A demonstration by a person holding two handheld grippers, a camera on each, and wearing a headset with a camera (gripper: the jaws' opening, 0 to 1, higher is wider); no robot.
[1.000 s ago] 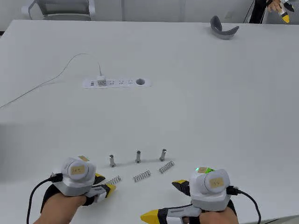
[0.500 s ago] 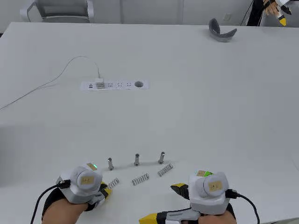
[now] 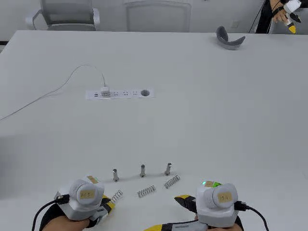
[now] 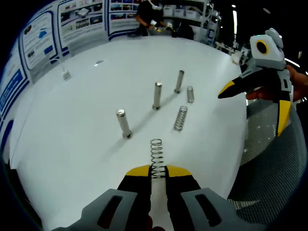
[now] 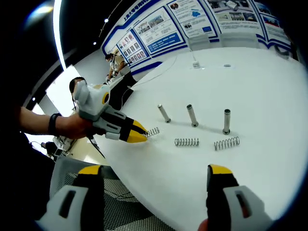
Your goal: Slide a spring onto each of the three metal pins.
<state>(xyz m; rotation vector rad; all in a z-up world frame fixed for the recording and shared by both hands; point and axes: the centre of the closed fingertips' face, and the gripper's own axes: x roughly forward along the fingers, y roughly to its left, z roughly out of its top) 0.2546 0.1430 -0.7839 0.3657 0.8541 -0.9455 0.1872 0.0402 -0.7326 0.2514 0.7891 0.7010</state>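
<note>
A big white table (image 3: 202, 120) fills the room in front of the person; near the person's edge three small metal pins stand straight up in a row: the left pin (image 3: 115, 174), the middle pin (image 3: 142, 170) and the right pin (image 3: 168, 168); all three pins are bare.

Three little springs sit just in front of the pins, one near each; the middle spring (image 3: 146, 191) and the right spring (image 3: 172, 181) lie flat on the table, touching nothing.

The left gripper (image 4: 153, 171) has its yellow tips pressed close on the near end of the left spring (image 4: 156, 153); the rest of that spring sticks out past the jaws and points up the table, just beside the left pin but apart from it; I cannot tell if it is lifted off the table.

The right gripper (image 5: 155, 172) is at the table's near edge, to the right of the springs; its jaws are spread wide with nothing between them.

Farther up the table lies a white power strip (image 3: 120, 93) with a plug (image 3: 105, 90) in it; a thin cable (image 3: 53, 90) runs off to the left; a grey curved thing (image 3: 229, 37) rests near the far edge; grey chairs (image 3: 65, 12) stand behind the table; at the far right corner another person's hand (image 3: 281, 12) holds a yellow-tipped tool.
</note>
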